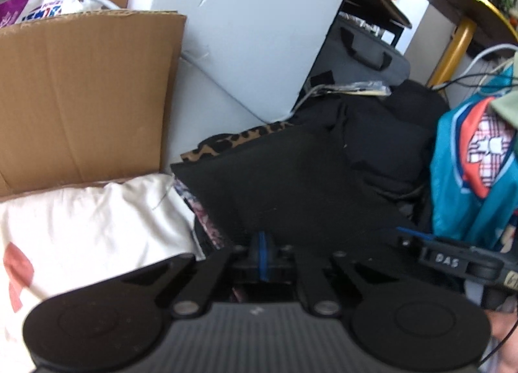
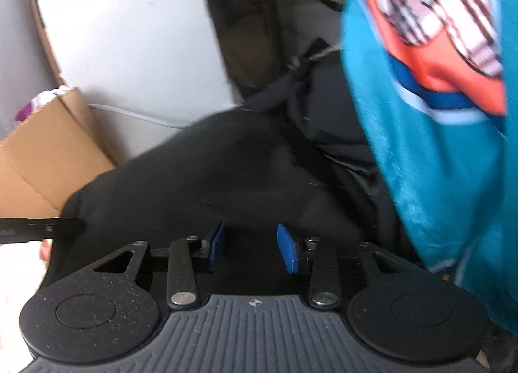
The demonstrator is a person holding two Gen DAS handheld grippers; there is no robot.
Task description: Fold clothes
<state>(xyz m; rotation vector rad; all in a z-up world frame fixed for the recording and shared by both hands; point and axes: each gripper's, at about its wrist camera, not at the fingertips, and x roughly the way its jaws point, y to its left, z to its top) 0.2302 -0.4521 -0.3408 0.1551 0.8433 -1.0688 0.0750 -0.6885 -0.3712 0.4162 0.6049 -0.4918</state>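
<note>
Holding the left gripper over the pile, you had its blue pads pressed together; whether cloth was caught between them could not be told. Directly ahead of it lay the black fabric garment, bunched in soft folds. The right gripper stood with its blue rubber pads apart, the black garment's edge lying just beyond them, not pinched. In the right view the left gripper's tip met the garment's left edge. To the right of the black cloth hung a teal jersey with orange and white trim, touching it. Left of the garment lay a white pillow with a red mark, and behind that stood a brown cardboard box against a white wall.
</note>
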